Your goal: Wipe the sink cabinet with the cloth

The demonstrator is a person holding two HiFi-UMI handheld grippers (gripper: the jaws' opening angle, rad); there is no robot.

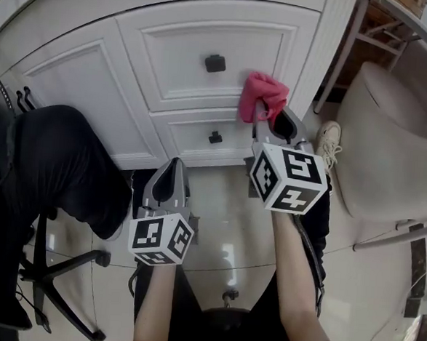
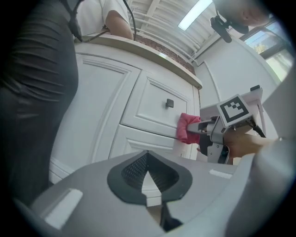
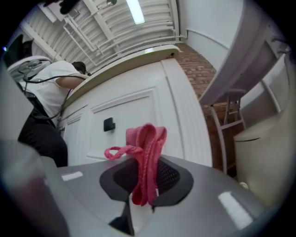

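Cloth (image 3: 147, 152) pinched tight in the right claw (image 3: 140, 192), up against the sink cabinet (image 1: 170, 61); left claw (image 2: 149, 178) closed on nothing

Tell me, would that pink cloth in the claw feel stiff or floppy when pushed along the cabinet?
Probably floppy: the pink cloth bunches into folds and a loose loop where the right claw pinches it. It likely weighs little, since that narrow pinch alone holds it up. Pushed on the drawer front, it should squash and drag rather than slide freely.
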